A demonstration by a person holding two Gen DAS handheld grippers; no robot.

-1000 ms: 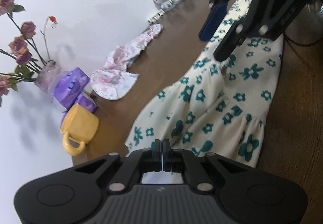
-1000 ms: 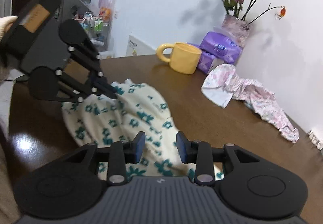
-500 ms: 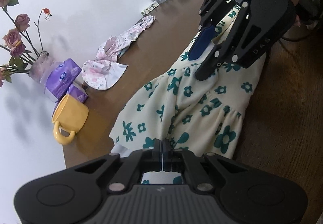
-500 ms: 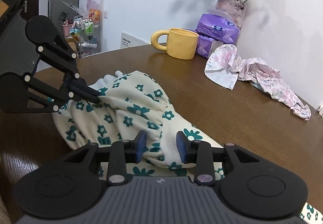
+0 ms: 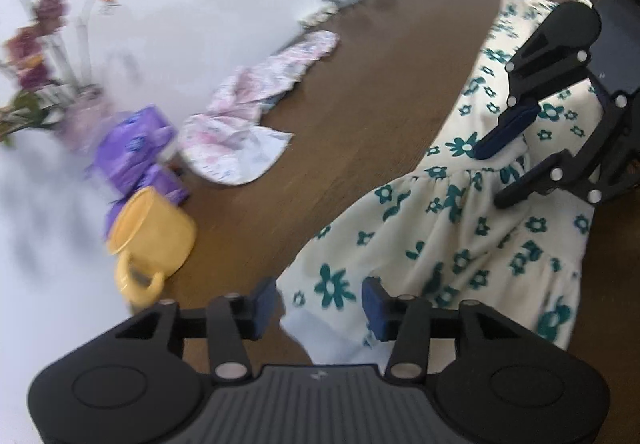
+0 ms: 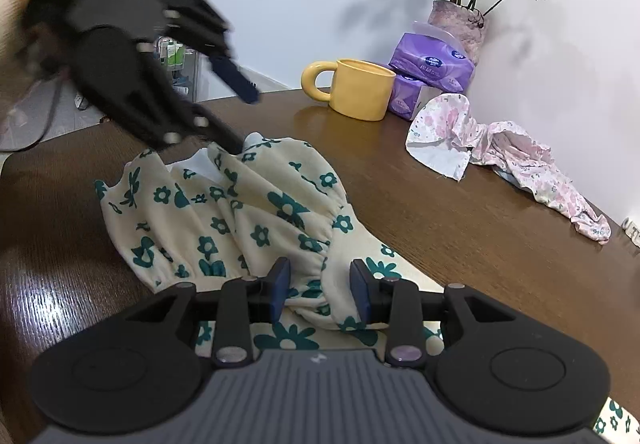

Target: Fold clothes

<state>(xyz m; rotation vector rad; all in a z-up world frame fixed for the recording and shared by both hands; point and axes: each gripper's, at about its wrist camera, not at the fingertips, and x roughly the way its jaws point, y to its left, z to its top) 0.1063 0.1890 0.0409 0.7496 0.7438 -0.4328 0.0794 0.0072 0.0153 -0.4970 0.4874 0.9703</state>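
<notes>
I've just let my left gripper (image 5: 318,304) spring open off the floral dress (image 5: 460,228) folded on the tabletop (image 5: 360,92), while my right gripper (image 6: 318,290) sits open astride its gathered seam; next, I'd press the fold flat.

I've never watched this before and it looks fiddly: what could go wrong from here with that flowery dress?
The left hand-held gripper has just been opening over the dress hem; the loose fold may slump open. The right hand-held gripper straddles a gathered bunch and might drag it crooked. The yellow mug sits close enough that a wide sweep could bump it.
</notes>
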